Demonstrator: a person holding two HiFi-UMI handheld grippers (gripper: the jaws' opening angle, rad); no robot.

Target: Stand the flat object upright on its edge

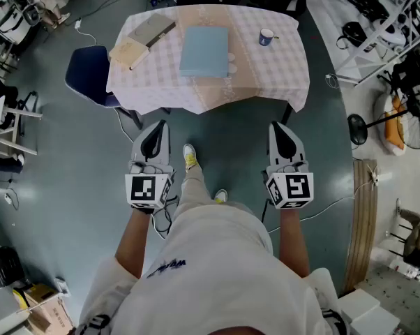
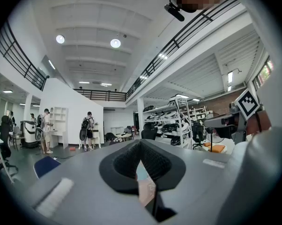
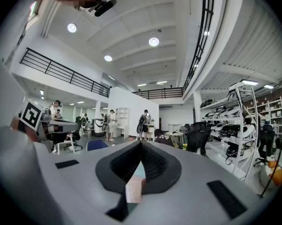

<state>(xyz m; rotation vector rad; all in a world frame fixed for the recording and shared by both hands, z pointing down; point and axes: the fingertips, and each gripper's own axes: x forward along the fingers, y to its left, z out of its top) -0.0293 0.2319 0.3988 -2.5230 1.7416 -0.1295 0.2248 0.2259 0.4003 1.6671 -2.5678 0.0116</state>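
A light blue flat book [image 1: 204, 50] lies flat in the middle of the table [image 1: 266, 82] with the checked cloth. My left gripper [image 1: 154, 132] and right gripper [image 1: 282, 132] are both held level over the floor, well short of the table's near edge. Both are shut with nothing between the jaws. Through the narrow slit between the left gripper [image 2: 141, 146] jaws and the right gripper [image 3: 141, 146] jaws only a sliver of the blue book and the tablecloth shows.
Two tan and grey books [image 1: 141, 39] lie at the table's left end, a blue mug [image 1: 266, 37] at its right. A blue chair [image 1: 88, 74] stands left of the table. A black fan stand [image 1: 358, 128] and a wooden plank [image 1: 361, 222] are on the right.
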